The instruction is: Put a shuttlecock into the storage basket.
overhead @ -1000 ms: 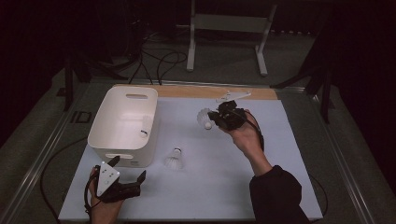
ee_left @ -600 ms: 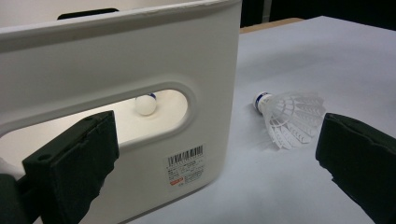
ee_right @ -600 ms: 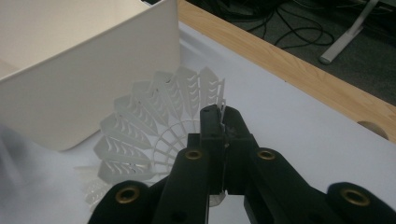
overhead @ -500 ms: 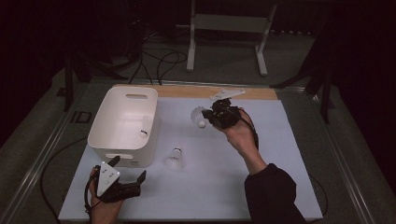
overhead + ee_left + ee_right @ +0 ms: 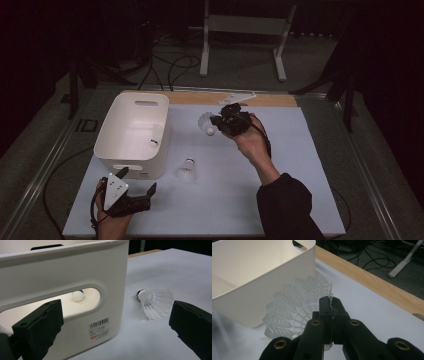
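Observation:
My right gripper (image 5: 217, 121) hangs above the mat right of the white bin (image 5: 150, 169), shut on the skirt of a white shuttlecock (image 5: 206, 122). In the right gripper view the jaws (image 5: 330, 302) pinch the feather rim of that shuttlecock (image 5: 297, 307), close to the bin's wall (image 5: 262, 277). A second shuttlecock (image 5: 188, 170) lies on the mat beside the bin's near right corner. A third (image 5: 156, 136) rests inside the bin. My left gripper (image 5: 137, 180) sits open at the near left, its jaws wide before the bin's handle slot (image 5: 75, 270) and the lying shuttlecock (image 5: 155, 302).
A pale mat (image 5: 280, 200) covers the table, with a wooden strip (image 5: 280, 100) along its far edge. Beyond it, a metal stand (image 5: 240, 45) and cables (image 5: 175, 65) lie on the floor. A metal rail (image 5: 370, 170) runs along the right side.
My right gripper has shifted a little left toward the bin, carrying the shuttlecock. The left gripper has stayed put.

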`<control>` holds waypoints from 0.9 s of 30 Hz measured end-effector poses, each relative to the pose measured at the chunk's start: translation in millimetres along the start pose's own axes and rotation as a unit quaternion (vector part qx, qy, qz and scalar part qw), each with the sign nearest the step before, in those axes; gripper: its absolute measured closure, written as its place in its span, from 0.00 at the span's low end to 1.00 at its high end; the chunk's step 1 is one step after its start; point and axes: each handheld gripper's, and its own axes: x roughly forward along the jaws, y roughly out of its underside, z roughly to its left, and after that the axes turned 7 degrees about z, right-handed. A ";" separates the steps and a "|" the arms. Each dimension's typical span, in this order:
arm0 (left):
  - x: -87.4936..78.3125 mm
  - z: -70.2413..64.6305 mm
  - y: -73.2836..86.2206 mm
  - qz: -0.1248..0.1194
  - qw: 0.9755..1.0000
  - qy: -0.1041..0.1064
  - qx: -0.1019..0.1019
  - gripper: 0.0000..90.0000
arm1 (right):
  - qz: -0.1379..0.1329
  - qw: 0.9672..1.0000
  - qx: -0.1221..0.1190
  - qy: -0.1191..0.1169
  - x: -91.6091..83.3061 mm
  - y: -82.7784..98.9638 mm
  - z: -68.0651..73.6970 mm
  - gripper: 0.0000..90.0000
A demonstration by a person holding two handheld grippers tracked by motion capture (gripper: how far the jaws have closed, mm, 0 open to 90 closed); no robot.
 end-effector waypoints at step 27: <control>0.3 -0.3 0.0 0.000 1.000 0.001 -0.001 0.00 | -0.008 1.000 -0.005 -0.024 6.5 -18.0 17.0 0.99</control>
